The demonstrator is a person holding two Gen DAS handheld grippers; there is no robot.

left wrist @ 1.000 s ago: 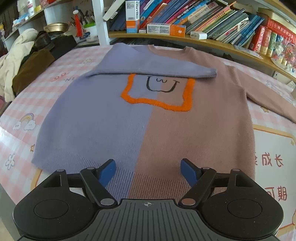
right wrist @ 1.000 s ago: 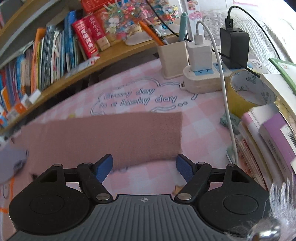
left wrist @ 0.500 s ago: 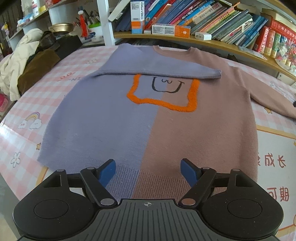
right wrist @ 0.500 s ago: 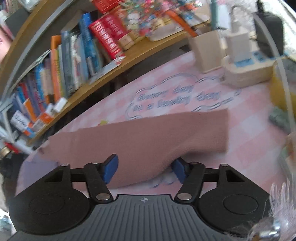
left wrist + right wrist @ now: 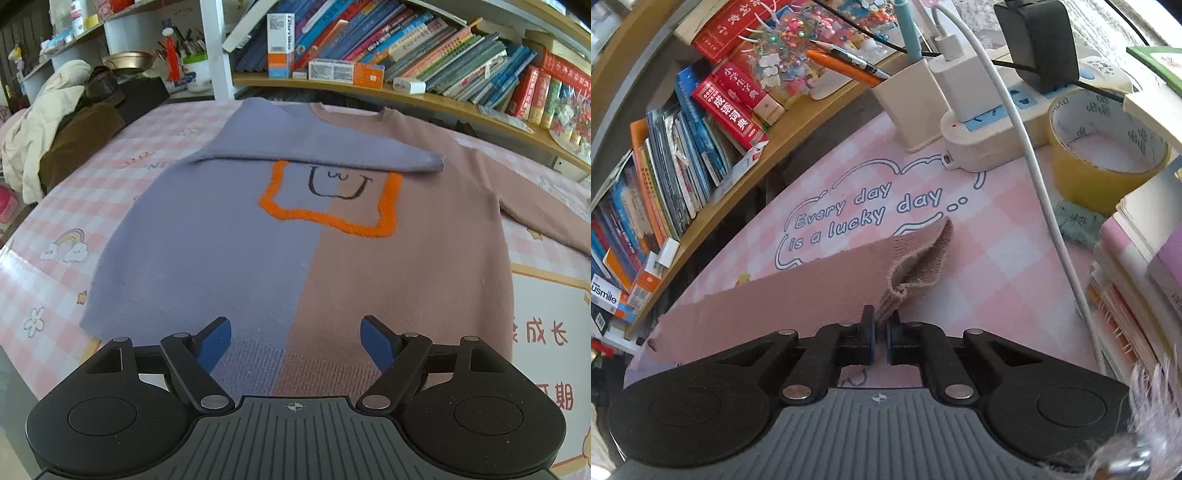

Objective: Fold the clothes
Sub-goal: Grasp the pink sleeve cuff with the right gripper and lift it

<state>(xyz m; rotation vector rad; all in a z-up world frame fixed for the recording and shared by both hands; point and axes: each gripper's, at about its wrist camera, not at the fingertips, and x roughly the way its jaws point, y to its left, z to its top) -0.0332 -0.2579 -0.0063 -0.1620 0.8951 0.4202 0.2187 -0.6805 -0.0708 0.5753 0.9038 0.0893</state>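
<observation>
One sweater, half purple and half pinkish brown, lies flat and face up on the pink checked tabletop, filling the middle of the left wrist view. Its purple sleeve is folded across the chest, just above the orange square with the drawn face. The brown sleeve stretches out to the right edge of that view, toward the bookshelf side.

What has changed is on the right: a second ago the right tongs stood wide open over the flat brown sleeve, and now they are pinched nearly closed on the ribbed cuff, which is bunched and lifted off the tabletop in the centre of the right wrist view. That reads as the brown sleeve being taken up to fold over the body like the purple one. The left tongs hang wide open above the hem at the bottom of their frame, holding nothing, much as before.

Counted: one sweater, two sleeves, one folded and one gripped. Around it, at the upper right of the right wrist view: one power strip, one roll of yellow tape, one pen holder.
</observation>
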